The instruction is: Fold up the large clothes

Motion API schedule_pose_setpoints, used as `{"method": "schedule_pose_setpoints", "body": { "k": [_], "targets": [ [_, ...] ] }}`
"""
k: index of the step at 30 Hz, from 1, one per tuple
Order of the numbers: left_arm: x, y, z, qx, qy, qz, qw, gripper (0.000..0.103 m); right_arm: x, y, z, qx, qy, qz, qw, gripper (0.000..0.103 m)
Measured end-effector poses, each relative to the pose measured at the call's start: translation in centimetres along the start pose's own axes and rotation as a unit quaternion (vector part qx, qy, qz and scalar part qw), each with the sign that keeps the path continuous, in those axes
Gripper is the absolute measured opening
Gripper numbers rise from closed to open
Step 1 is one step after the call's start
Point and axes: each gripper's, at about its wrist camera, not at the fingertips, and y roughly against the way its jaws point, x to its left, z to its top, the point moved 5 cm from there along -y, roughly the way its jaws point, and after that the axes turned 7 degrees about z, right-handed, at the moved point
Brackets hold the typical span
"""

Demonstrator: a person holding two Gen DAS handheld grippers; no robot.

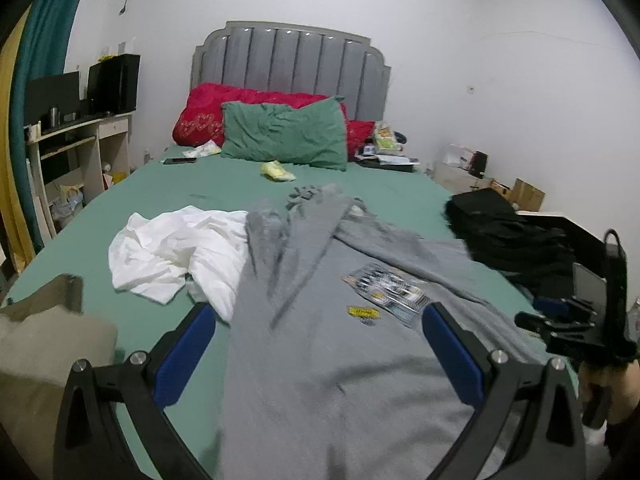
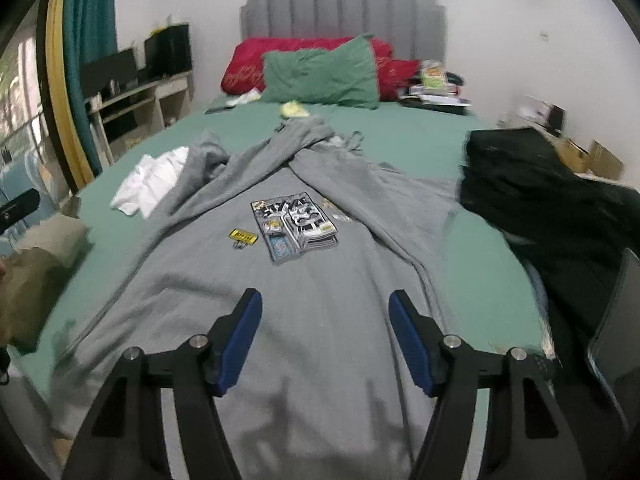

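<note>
A large grey sweatshirt (image 1: 320, 344) with a printed chest graphic (image 1: 386, 292) lies spread on the green bed sheet (image 1: 160, 208), its sleeves folded inward towards the collar. It also shows in the right wrist view (image 2: 320, 280) with the graphic (image 2: 294, 224). My left gripper (image 1: 318, 322) is open and empty above the sweatshirt's lower part. My right gripper (image 2: 325, 312) is open and empty above the sweatshirt's hem, and its body shows at the right of the left wrist view (image 1: 576, 320).
A crumpled white garment (image 1: 176, 252) lies left of the sweatshirt. A black clothes pile (image 1: 508, 236) sits at the right. A beige garment (image 1: 44, 344) lies at the near left. A green pillow (image 1: 284, 136), a red one (image 1: 208, 112), a phone (image 1: 180, 161) and clutter lie by the headboard.
</note>
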Motion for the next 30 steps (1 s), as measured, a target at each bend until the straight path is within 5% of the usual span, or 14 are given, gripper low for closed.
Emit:
{"method": "schedule_pose_setpoints", "body": {
  "k": [8, 13, 17, 18, 19, 20, 25, 30],
  "targets": [
    [6.6, -10.4, 0.6, 0.032, 0.026, 0.043, 0.9982, 0.103, 0.5, -17.8, 9.8, 0.023, 0.058, 0.008, 0.998, 0.057],
    [11.6, -13.4, 0.0, 0.052, 0.052, 0.11, 0.9912, 0.103, 0.2, -28.2, 14.9, 0.049, 0.04, 0.012, 0.998, 0.057],
    [13.4, -14.2, -1.1, 0.066, 0.063, 0.121, 0.9884, 0.103, -0.5, -35.1, 17.1, 0.075, 0.03, 0.007, 0.997, 0.057],
    [13.5, -14.3, -1.3, 0.072, 0.06, 0.118, 0.9886, 0.103, -0.5, -36.2, 17.1, 0.082, 0.029, 0.016, 0.996, 0.041],
    [13.5, -14.5, -1.5, 0.077, 0.056, 0.115, 0.9888, 0.103, -0.6, -36.9, 17.3, 0.084, 0.033, 0.011, 0.996, 0.014],
    [13.5, -14.6, -1.5, 0.08, 0.056, 0.112, 0.9889, 0.103, -0.8, -36.8, 17.7, 0.074, 0.032, 0.02, 0.996, 0.006],
    [13.4, -13.4, -0.6, 0.073, 0.073, 0.088, 0.9907, 0.103, 1.9, -30.2, 18.0, 0.059, 0.097, 0.061, 0.992, 0.002],
    [13.0, -10.7, 0.9, 0.054, 0.091, 0.067, 0.9921, 0.103, 6.5, -24.6, 12.8, 0.145, 0.159, 0.096, 0.972, 0.002]
  ]
}}
